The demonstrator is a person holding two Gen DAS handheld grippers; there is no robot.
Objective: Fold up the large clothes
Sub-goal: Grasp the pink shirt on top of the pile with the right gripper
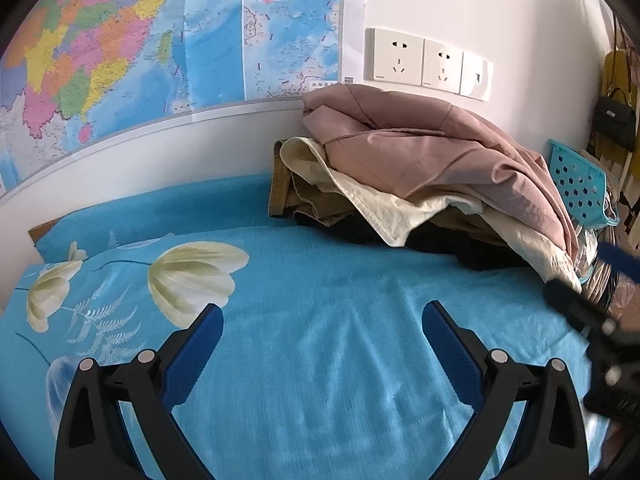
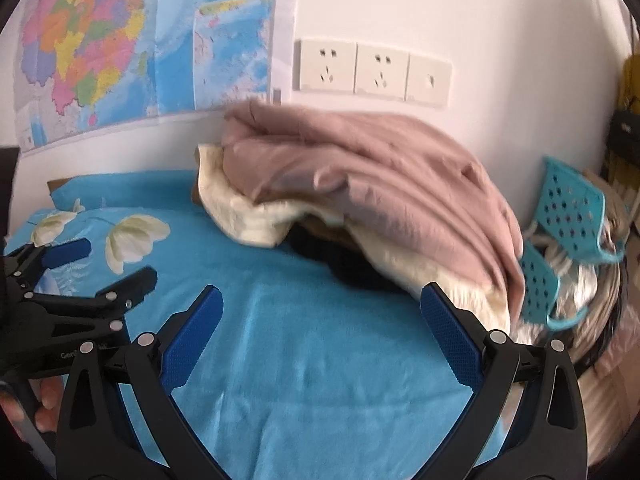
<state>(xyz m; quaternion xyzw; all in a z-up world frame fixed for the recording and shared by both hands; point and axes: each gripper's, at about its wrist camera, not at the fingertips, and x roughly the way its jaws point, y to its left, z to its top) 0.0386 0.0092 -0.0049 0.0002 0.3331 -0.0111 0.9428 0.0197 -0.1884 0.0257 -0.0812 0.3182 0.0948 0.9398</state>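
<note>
A heap of clothes lies on the blue bed sheet against the wall. On top is a dusty pink garment, with a cream one, a brown one and a black one under it. My left gripper hangs open over bare sheet, short of the pile. My right gripper is open too, its right fingertip close to the pile's edge. Each gripper shows in the other's view: the right gripper blurred, the left gripper with a hand below it.
A map and wall sockets hang on the white wall behind the bed. A turquoise perforated basket sits past the pile's right end among other clutter. A dark handbag hangs at far right.
</note>
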